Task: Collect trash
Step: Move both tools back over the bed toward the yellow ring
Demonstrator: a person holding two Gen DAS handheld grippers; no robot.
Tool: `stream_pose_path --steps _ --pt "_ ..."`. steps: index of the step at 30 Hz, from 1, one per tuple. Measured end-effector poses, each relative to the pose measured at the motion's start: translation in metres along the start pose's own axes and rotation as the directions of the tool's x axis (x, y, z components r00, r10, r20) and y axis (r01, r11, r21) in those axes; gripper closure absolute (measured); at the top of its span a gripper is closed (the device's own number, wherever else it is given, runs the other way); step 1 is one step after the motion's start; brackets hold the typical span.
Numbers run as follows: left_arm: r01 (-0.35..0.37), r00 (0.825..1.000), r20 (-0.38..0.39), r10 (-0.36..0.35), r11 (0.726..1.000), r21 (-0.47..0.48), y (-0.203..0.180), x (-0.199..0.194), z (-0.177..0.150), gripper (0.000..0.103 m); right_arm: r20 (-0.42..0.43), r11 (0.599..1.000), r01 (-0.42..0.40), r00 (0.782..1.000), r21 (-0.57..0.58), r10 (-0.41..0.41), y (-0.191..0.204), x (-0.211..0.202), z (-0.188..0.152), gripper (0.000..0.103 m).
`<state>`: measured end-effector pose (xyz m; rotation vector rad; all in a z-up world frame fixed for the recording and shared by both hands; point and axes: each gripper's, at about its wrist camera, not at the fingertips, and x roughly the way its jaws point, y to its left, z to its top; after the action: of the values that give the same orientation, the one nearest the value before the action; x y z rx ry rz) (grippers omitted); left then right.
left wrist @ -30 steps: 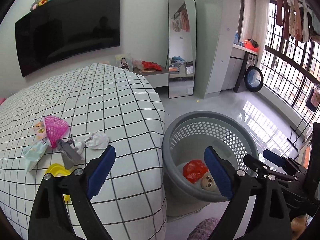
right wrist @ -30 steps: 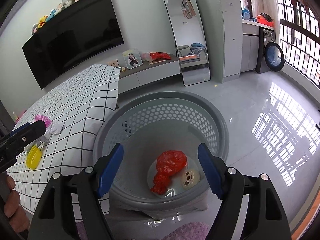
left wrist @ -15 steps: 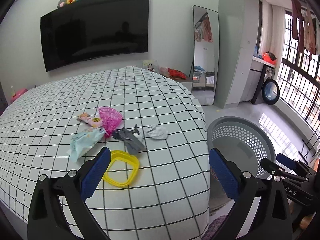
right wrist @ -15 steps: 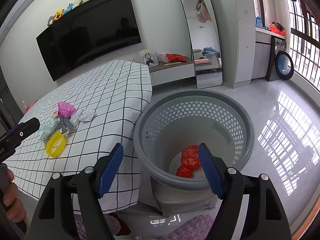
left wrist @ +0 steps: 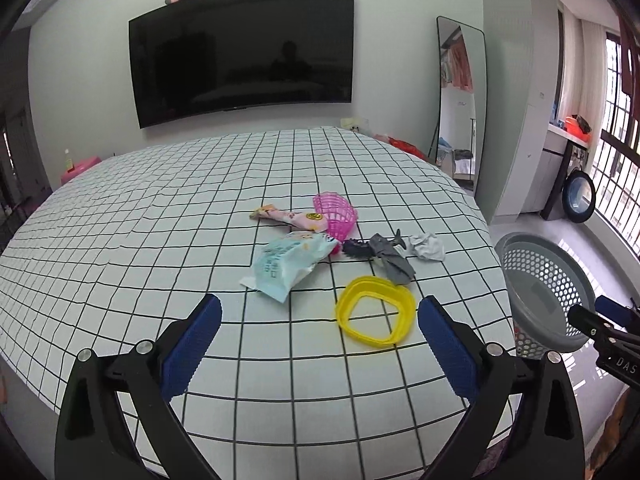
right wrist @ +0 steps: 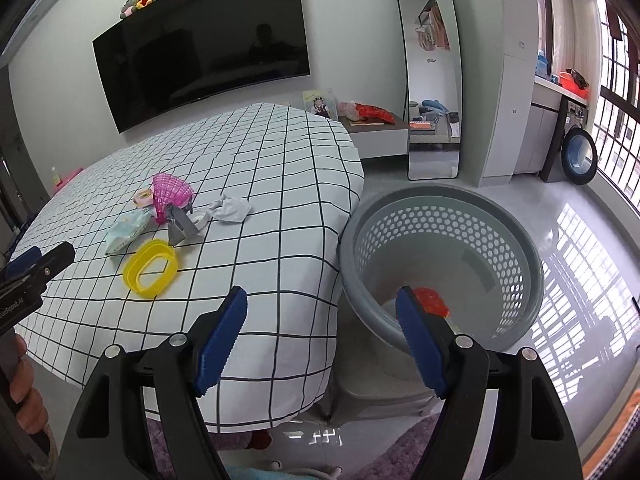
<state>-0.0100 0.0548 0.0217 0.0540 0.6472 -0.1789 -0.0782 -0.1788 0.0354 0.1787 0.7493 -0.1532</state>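
Note:
Trash lies in a cluster on the checked bed (left wrist: pixel 160 248): a yellow plastic ring (left wrist: pixel 375 311), a light blue wrapper (left wrist: pixel 286 263), a pink mesh scoop (left wrist: pixel 335 212), a pink snack packet (left wrist: pixel 286 216), a grey wrapper (left wrist: pixel 390 258) and a crumpled white tissue (left wrist: pixel 428 246). My left gripper (left wrist: pixel 318 344) hangs open just short of the yellow ring, nothing between its fingers. My right gripper (right wrist: pixel 320 338) is open and empty over the gap between the bed's edge and the grey perforated basket (right wrist: pixel 440 248). A red bag (right wrist: pixel 431 300) lies inside the basket.
The basket (left wrist: pixel 540 280) stands on the glossy floor right of the bed (right wrist: pixel 240 200). A wall television (left wrist: pixel 244 52), a standing mirror (right wrist: pixel 432 80) and a low cabinet (right wrist: pixel 380 128) lie beyond. A purple rug (right wrist: pixel 400 452) is underfoot, and a hand (right wrist: pixel 24 396) shows at the left.
Both views swung left from the basket toward the bed. The trash cluster now sits ahead of my left gripper, whose jaws opened a little wider. The right gripper's jaws kept their width.

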Motion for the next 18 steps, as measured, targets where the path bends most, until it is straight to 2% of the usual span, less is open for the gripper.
stream_pose_path --steps 8,18 --pt "0.008 0.999 0.038 -0.008 1.0 -0.021 0.029 -0.019 -0.009 0.006 0.043 0.999 0.047 0.998 0.001 -0.047 0.02 -0.034 -0.005 0.03" --pt "0.078 0.996 0.048 -0.078 0.997 0.006 0.036 -0.022 -0.005 0.006 0.057 0.998 0.068 0.996 0.007 -0.068 0.047 -0.053 -0.013 0.03"
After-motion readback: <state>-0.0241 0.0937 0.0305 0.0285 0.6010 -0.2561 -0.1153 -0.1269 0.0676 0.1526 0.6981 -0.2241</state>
